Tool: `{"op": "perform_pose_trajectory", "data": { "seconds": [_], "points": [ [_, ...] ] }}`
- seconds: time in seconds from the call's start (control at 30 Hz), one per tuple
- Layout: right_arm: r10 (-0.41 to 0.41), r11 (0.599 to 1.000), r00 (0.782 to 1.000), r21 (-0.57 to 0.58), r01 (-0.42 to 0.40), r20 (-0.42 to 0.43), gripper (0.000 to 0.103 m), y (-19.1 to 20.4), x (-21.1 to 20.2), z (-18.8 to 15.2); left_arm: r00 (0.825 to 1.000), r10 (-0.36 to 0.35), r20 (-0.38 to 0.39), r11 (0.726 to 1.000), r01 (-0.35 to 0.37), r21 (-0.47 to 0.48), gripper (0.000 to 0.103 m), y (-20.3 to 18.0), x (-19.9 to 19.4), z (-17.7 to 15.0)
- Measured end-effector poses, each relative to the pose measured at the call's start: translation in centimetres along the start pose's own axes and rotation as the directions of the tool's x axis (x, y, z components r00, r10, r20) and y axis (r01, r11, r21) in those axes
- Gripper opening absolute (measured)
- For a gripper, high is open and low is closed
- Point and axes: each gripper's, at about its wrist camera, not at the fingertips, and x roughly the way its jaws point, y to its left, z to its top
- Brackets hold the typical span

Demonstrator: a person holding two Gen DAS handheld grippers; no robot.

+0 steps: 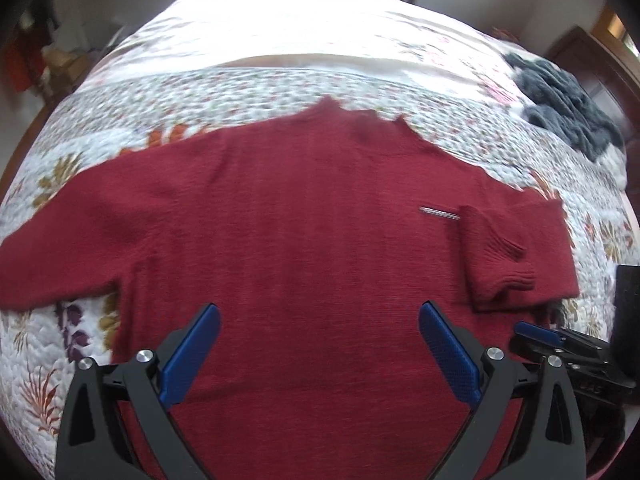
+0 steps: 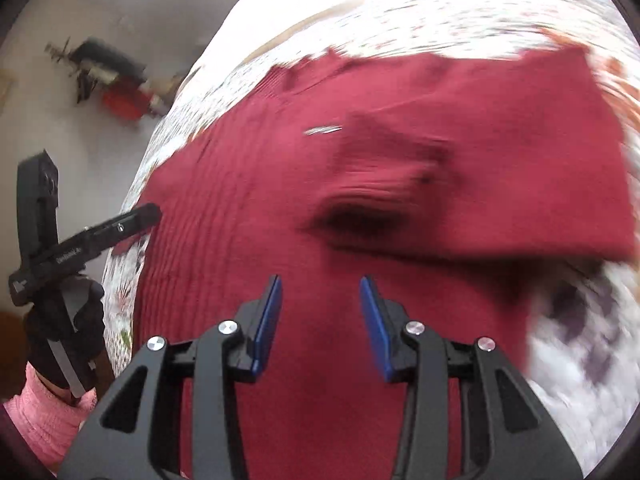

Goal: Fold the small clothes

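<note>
1. Left gripper (image 1: 319,350) hangs released over the sweater (image 1: 304,248), hem side
2. Unfolded sleeve (image 1: 60,248) lies leftward across the bed (image 1: 280,84), nearest it
3. Right gripper (image 2: 320,322) also released, empty

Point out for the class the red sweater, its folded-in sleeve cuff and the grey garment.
red sweater (image 1: 304,216), left wrist view, chest panel.
sleeve cuff (image 1: 508,276), left wrist view, ribbed end.
grey garment (image 1: 560,108), left wrist view, middle of heap.
</note>
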Motion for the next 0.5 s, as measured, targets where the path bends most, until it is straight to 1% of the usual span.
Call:
{"op": "perform_pose_trajectory", "data": {
  "seconds": [0.07, 0.13, 0.17, 0.27, 0.33, 0.37, 0.4, 0.43, 0.47, 0.5],
  "points": [
    [-0.039, 0.998, 0.998, 0.042, 0.037, 0.044, 0.041, -1.7, -2.0, -0.5, 0.999, -0.031, -0.015, 0.999, 0.031, 0.032, 0.099, -2.3, 0.8, 0.3],
    [-0.093, 0.993, 0.992, 0.074, 0.087, 0.082, 0.041, -3.2, -4.1, -1.2, 0.996, -0.075, -0.042, 0.996, 0.077, 0.043, 0.099, -4.5, 1.8, 0.8],
    [-0.110, 0.991, 0.990, 0.083, 0.102, 0.093, 0.041, -3.7, -4.7, -1.3, 0.994, -0.094, -0.055, 0.994, 0.096, 0.045, 0.097, -5.4, 2.3, 1.0],
    [-0.146, 0.985, 0.981, 0.111, 0.132, 0.131, 0.041, -5.3, -6.9, -2.0, 0.981, -0.160, -0.109, 0.985, 0.166, 0.039, 0.092, -8.8, 4.7, 1.8],
    [-0.158, 0.983, 0.977, 0.121, 0.141, 0.146, 0.041, -6.0, -7.9, -2.7, 0.975, -0.172, -0.142, 0.983, 0.178, 0.034, 0.090, -10.3, 6.3, 2.1],
    [-0.166, 0.981, 0.974, 0.123, 0.148, 0.153, 0.041, -6.2, -8.4, -3.1, 0.973, -0.169, -0.157, 0.984, 0.176, 0.035, 0.086, -10.9, 7.1, 2.2],
    [-0.173, 0.980, 0.972, 0.124, 0.154, 0.157, 0.041, -6.3, -8.6, -3.4, 0.970, -0.160, -0.181, 0.985, 0.169, 0.033, 0.075, -11.6, 8.2, 2.3],
    [-0.179, 0.979, 0.971, 0.124, 0.160, 0.161, 0.041, -6.4, -9.0, -3.8, 0.966, -0.164, -0.202, 0.985, 0.172, 0.023, 0.069, -12.0, 8.9, 2.3],
    [-0.182, 0.979, 0.970, 0.126, 0.163, 0.163, 0.041, -6.7, -9.2, -4.0, 0.959, -0.181, -0.220, 0.982, 0.187, 0.006, 0.053, -12.2, 9.5, 2.3],
    [-0.186, 0.978, 0.969, 0.129, 0.166, 0.162, 0.041, -6.9, -9.3, -4.1, 0.951, -0.206, -0.231, 0.978, 0.208, -0.015, 0.039, -12.5, 10.0, 2.4]
  ]
}}
